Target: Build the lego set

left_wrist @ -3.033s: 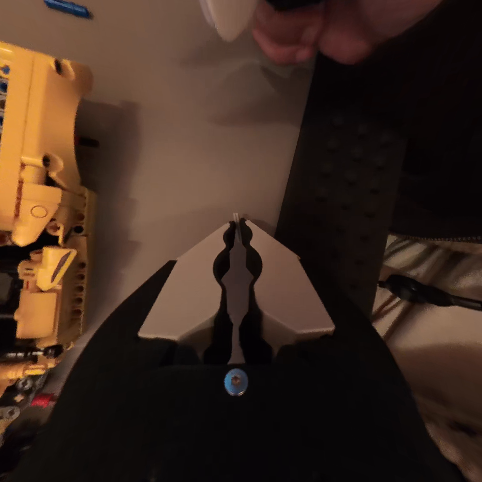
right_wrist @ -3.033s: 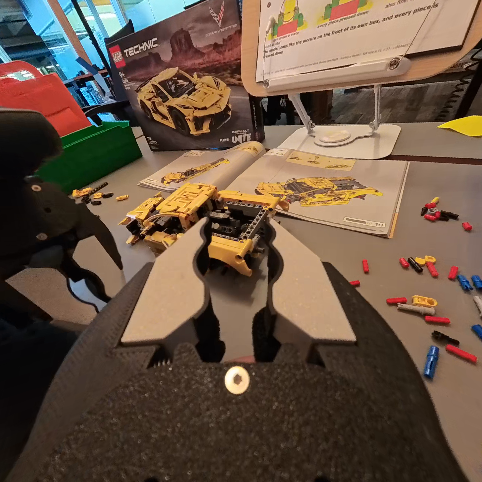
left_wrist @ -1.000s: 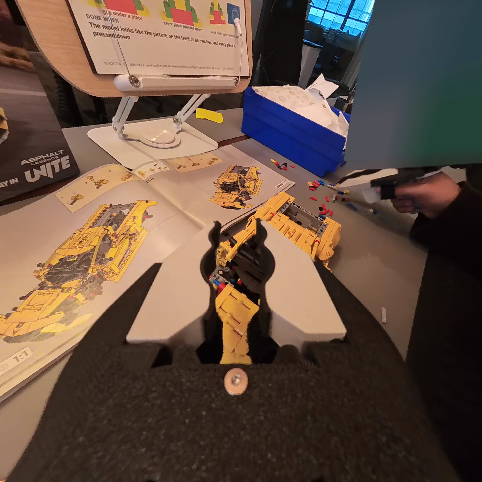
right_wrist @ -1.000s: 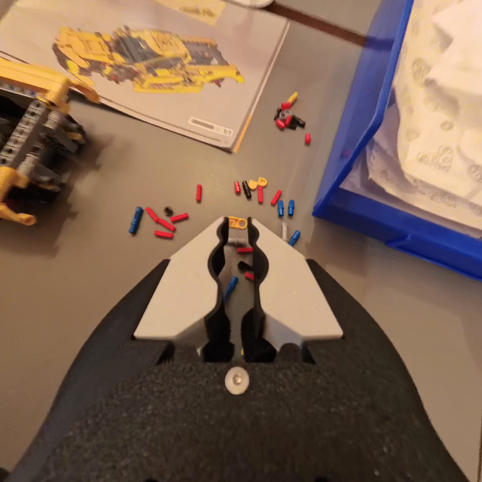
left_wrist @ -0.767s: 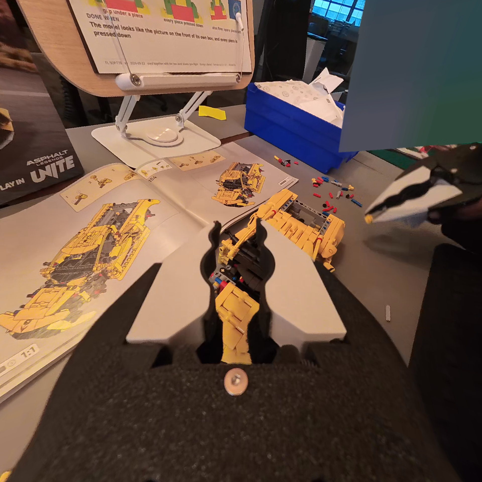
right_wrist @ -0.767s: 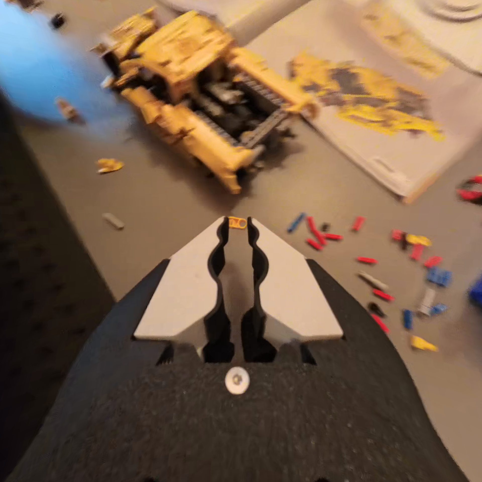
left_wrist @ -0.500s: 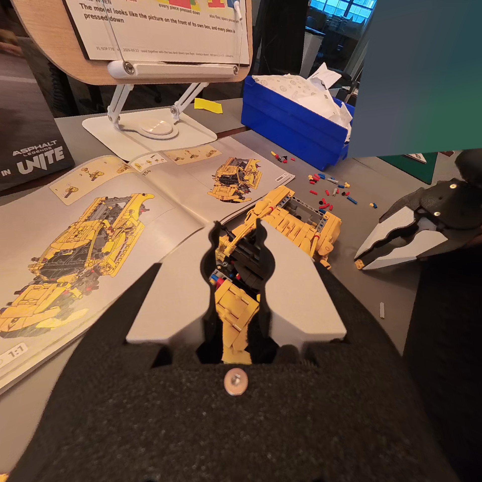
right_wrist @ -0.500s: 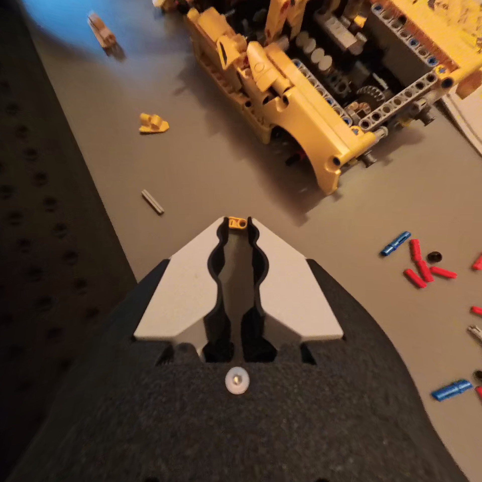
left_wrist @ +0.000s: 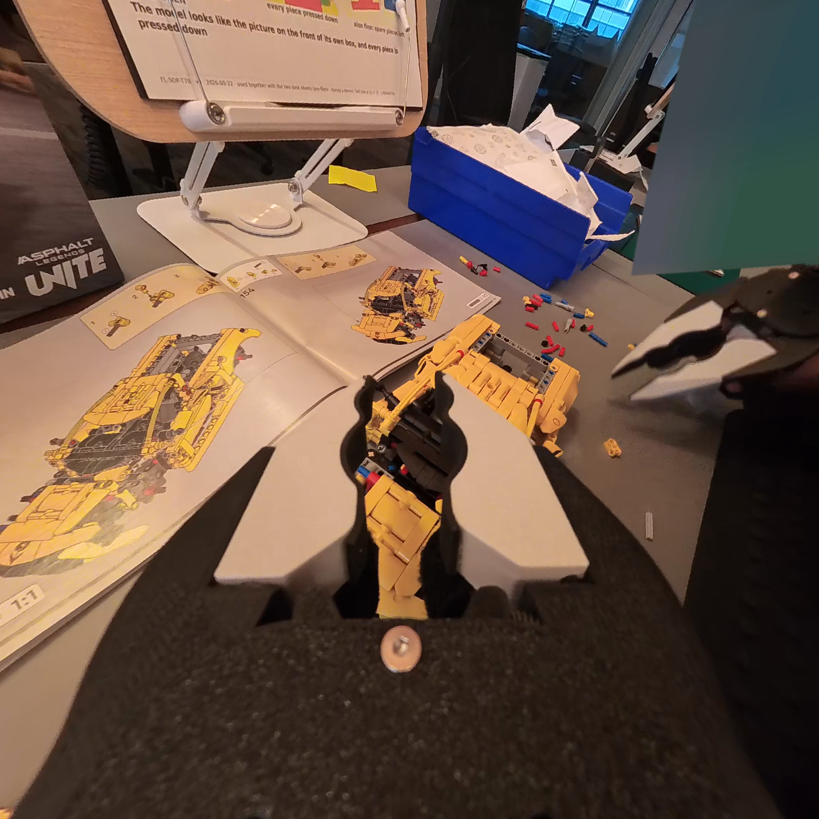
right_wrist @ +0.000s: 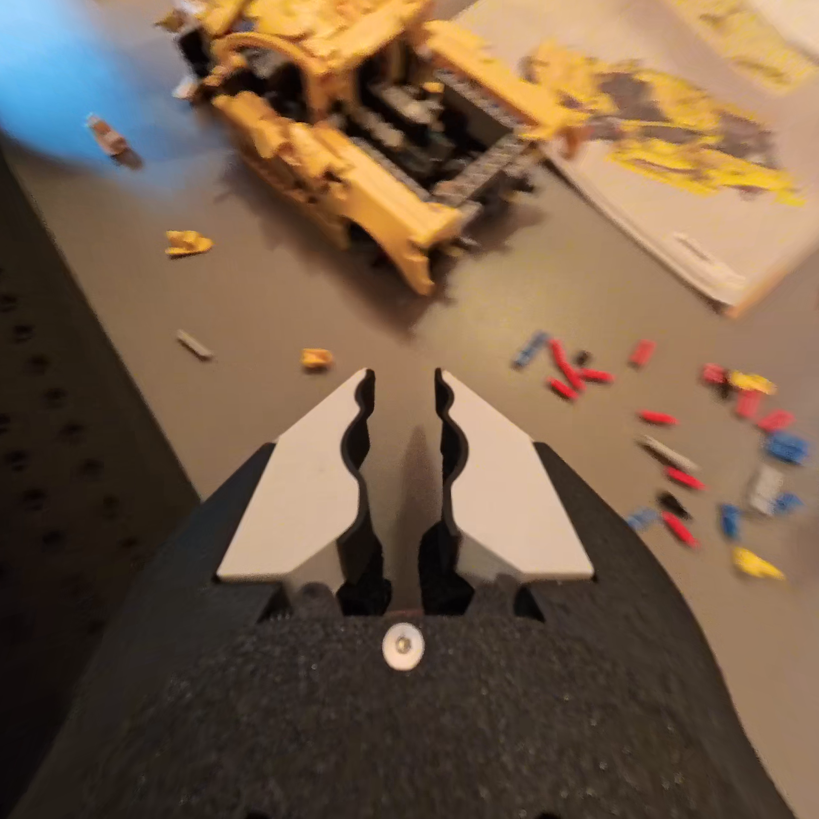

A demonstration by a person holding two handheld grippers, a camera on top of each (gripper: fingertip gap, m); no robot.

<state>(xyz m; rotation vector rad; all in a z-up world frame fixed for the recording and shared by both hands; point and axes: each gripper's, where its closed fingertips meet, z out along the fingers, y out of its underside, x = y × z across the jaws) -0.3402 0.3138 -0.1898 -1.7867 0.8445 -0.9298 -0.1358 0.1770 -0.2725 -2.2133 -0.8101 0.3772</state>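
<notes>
The yellow car lies on the grey bench, its near end clamped between the fingers of the left claw, its far end beside the open manual; the right claw hovers over the bench with fingers apart and nothing between them; a small yellow piece lies just ahead of its tips; loose pins are scattered to the right; a blue bin of paper stands behind.
</notes>
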